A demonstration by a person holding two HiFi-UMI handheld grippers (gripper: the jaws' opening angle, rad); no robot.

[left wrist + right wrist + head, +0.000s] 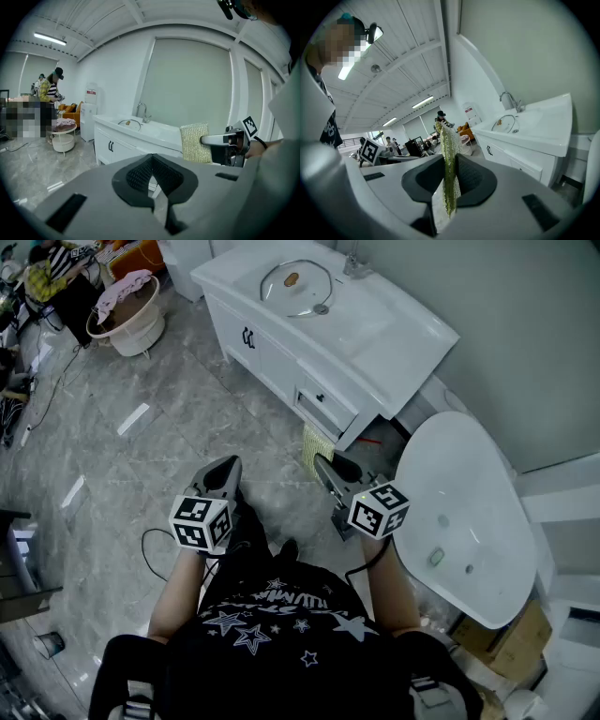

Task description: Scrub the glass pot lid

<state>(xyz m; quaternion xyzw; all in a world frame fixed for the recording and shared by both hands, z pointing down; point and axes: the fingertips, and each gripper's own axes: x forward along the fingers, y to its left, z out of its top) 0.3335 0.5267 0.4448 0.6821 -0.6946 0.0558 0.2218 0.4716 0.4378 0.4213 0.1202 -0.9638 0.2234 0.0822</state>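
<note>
The glass pot lid (292,284) lies in the basin of a white sink cabinet (394,343) across the floor from me; it also shows small in the left gripper view as the lid (129,123) and in the right gripper view as the lid (506,123). My right gripper (325,467) is shut on a yellow-green scrub sponge (315,445), which stands on edge between its jaws as the sponge (449,159). My left gripper (223,474) is held beside it, jaws shut on nothing. Both grippers hang in mid-air well short of the cabinet.
A white oval tub (466,512) stands close on the right. A round basket with pink cloth (126,308) sits at the far left, near people and furniture. A black cable (150,549) trails on the marble floor. Cardboard boxes (511,643) lie at lower right.
</note>
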